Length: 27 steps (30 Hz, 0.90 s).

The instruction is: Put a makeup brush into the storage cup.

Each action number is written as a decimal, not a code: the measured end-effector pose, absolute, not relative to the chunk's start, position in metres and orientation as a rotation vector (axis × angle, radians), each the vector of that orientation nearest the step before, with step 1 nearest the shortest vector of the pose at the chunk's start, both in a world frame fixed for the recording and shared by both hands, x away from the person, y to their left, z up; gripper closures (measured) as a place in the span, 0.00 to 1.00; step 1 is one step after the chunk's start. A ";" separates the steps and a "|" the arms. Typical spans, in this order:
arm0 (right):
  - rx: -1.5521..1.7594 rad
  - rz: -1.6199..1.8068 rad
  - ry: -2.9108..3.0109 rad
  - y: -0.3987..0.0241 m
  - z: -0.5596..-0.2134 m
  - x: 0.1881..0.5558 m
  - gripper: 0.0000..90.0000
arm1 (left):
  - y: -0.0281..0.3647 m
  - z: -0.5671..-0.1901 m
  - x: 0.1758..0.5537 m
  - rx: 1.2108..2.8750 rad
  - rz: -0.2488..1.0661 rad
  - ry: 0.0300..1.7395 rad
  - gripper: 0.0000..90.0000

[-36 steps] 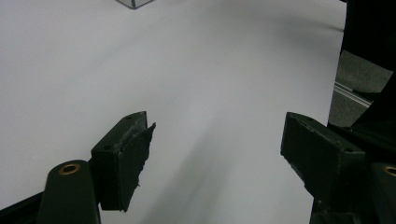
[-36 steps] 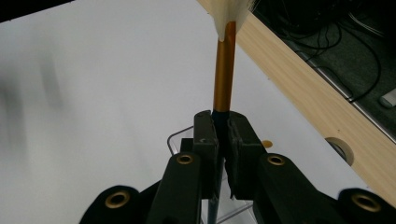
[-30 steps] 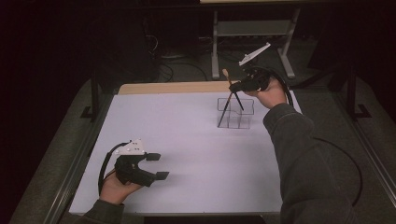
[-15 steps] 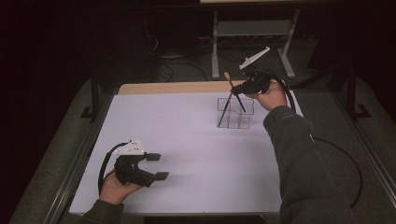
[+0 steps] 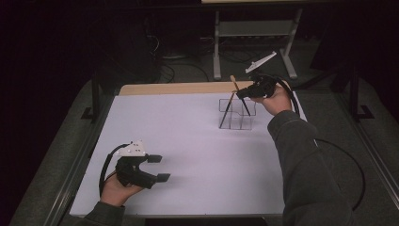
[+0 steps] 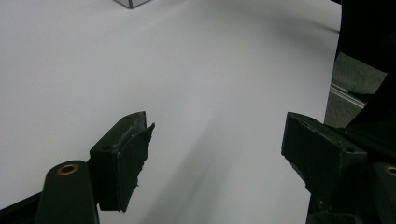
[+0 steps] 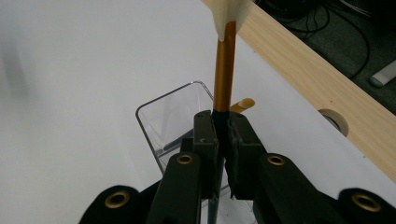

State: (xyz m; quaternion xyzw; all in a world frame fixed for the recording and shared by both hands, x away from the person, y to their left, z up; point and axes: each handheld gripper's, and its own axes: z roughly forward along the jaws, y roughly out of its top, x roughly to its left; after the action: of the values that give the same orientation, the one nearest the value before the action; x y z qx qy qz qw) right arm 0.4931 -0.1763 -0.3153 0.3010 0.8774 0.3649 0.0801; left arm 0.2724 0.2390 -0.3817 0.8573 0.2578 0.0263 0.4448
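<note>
We judge job half done: right claw [image 7: 223, 140] clenched on brush [image 7: 224, 65] above clear holder [image 7: 175, 121]; one brush [image 5: 226, 110] inside; left claw [image 6: 215, 154] released, idle above worktop [image 5: 188, 122].

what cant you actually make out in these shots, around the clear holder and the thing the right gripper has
- Gold-handled brush: in the right gripper view its lower end is hidden behind the right gripper, whose fingers are shut on it; its top is cut by the upper edge.
- Second brush: just the tip shows there, beside the fingers.
- Clear holder: in the high view, too small to count compartments surely; a corner is cut off in the left gripper view.
</note>
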 end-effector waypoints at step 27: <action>0.940 1.087 2.612 -0.185 -0.333 0.489 0.92 | 0.243 -0.384 0.275 2.107 0.053 0.648 0.25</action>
State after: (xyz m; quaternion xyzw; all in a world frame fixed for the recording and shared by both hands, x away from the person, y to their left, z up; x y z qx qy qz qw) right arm 0.4886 -0.1854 -0.3334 0.3144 0.8732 0.3636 0.0802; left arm 0.2745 0.2433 -0.3841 0.8527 0.2624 0.0213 0.4513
